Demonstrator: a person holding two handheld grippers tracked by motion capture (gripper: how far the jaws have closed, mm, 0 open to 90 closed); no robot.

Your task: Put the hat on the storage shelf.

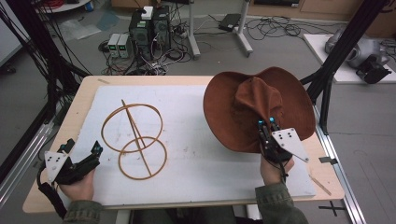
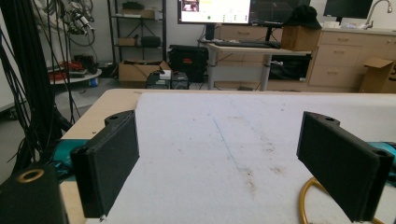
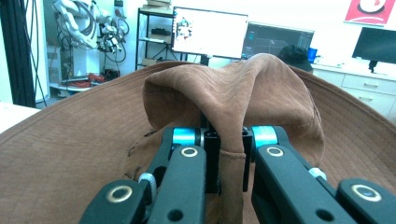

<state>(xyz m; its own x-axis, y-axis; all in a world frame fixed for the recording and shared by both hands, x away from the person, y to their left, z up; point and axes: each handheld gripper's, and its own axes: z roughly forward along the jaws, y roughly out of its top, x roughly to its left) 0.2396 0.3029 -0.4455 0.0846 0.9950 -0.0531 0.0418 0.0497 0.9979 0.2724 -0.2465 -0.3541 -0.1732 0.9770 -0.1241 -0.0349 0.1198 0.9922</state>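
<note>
- A brown hat (image 1: 261, 109) hangs tilted over the right side of the white mat (image 1: 196, 140), brim partly lifted, held from the near side by the right gripper (image 1: 266, 122).
- The right gripper view shows that gripper's jaws pressed together on a fold of the hat's crown (image 3: 231, 158), the cloth bunched between them.
- The left gripper (image 1: 83, 151) rests at the near left corner of the table (image 1: 70, 116), jaws spread wide with nothing between them; a curve of the wire stand (image 2: 306, 198) lies just beside its right jaw.
- Handling, as a judgement: the hat looks light and soft, a suede-like cloth that creases where it is pinched, so the crown sags and the wide brim flops. It is not fragile and seems unlikely to slip from a firm pinch.
- A hold on the crown's fold, as now, looks workable; a second hold on the brim's edge would likely steady it.
- The wire stand (image 1: 135, 140), two hoops on a slanted rod, lies near the mat's middle, well apart from the hat.
- Count: one hat, one wire stand, one mat, one table, two grippers.
</note>
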